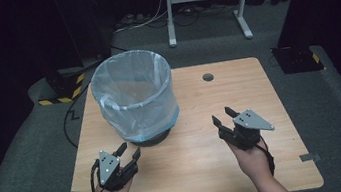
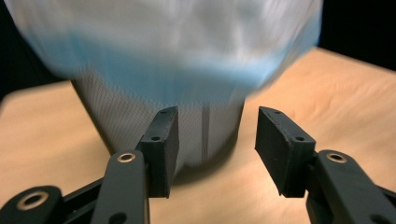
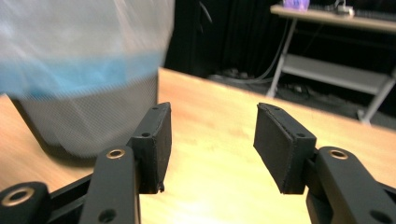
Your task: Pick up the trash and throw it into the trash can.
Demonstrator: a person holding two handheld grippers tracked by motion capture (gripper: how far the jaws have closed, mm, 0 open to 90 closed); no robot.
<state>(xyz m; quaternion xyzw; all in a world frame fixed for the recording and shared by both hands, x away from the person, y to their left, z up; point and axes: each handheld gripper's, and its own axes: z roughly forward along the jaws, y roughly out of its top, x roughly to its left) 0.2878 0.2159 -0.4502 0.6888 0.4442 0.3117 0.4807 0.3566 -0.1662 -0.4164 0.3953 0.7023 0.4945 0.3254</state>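
High view: bin (image 1: 134, 98) beyond left gripper (image 1: 129, 151)

I see a light wooden table (image 1: 249, 165) with rounded corners and a round cable hole (image 1: 208, 77) near its far edge. One mesh waste bin (image 1: 134, 98), lined with a blue-tinted plastic bag (image 1: 110, 109), stands on its far left part.

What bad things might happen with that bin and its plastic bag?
1. The bag is thin and hangs loosely over the mesh bin. If the fingers of the left gripper pinch it, it might tear or slip off the rim.
2. The bin looks light and stands near the table's left edge, so a push could slide or tip it.
3. Both grippers are open and empty; the right gripper sits farther from the bin and might miss the bag.
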